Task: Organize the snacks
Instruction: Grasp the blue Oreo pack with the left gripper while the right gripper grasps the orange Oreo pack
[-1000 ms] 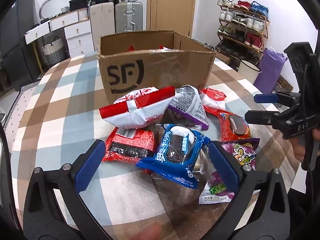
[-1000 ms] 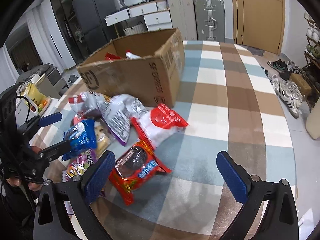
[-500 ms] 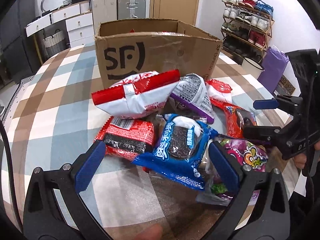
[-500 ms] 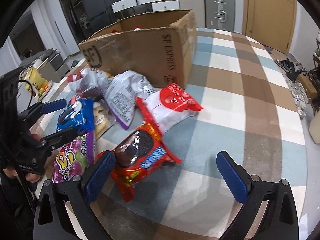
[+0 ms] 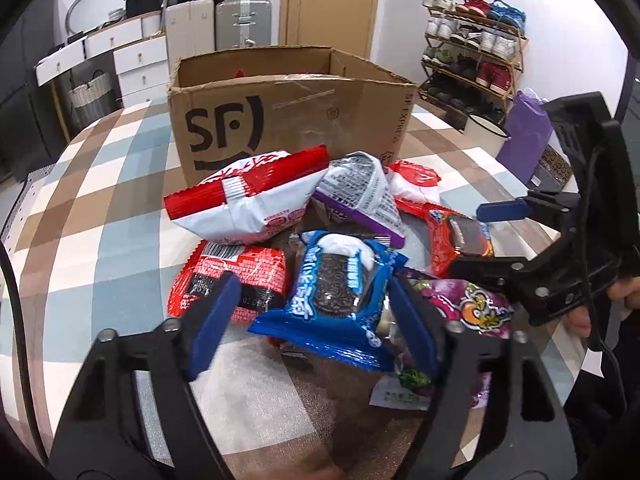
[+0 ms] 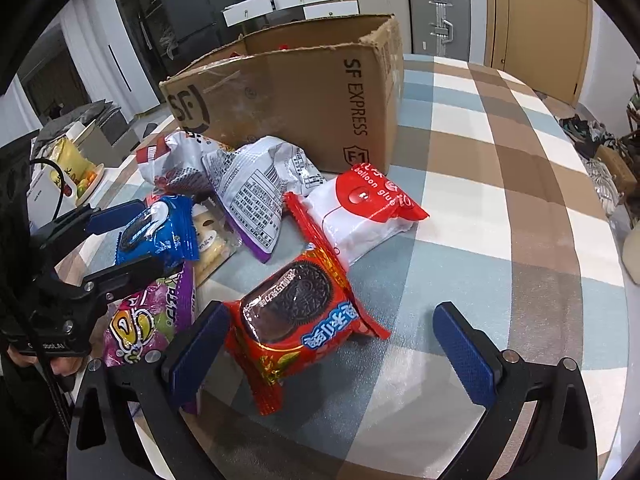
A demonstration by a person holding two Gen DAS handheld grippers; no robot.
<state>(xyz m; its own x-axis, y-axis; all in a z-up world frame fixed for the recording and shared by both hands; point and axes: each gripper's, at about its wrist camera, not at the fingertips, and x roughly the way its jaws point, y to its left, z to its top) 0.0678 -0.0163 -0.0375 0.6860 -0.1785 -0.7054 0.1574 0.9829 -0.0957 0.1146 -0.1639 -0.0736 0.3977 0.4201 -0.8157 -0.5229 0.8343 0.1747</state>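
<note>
A pile of snack packs lies on the checked tablecloth in front of an open cardboard box (image 5: 288, 116) (image 6: 304, 92). My left gripper (image 5: 312, 320) is open, its jaws either side of a blue Oreo pack (image 5: 332, 280) (image 6: 160, 232). My right gripper (image 6: 332, 344) is open, its jaws either side of a red Oreo pack (image 6: 296, 312) (image 5: 456, 240). Around them lie a red-and-white bag (image 5: 248, 196), a grey-and-purple bag (image 5: 360, 196) (image 6: 260, 188), a white-and-red pack (image 6: 360, 212), a purple candy bag (image 5: 476, 312) (image 6: 148, 320) and a red pack (image 5: 236, 280).
The round table (image 6: 500, 184) drops off at its edge on the right of the right wrist view. Beyond it stand a shoe rack (image 5: 472, 52), suitcases (image 5: 240, 20), white drawers (image 5: 120, 52) and a door (image 5: 328, 0). A few red packs show inside the box.
Both grippers have moved forward and down toward the pile. The left gripper's jaws now flank the blue Oreo pack, and the right gripper's jaws flank the red one. Both stay open.
</note>
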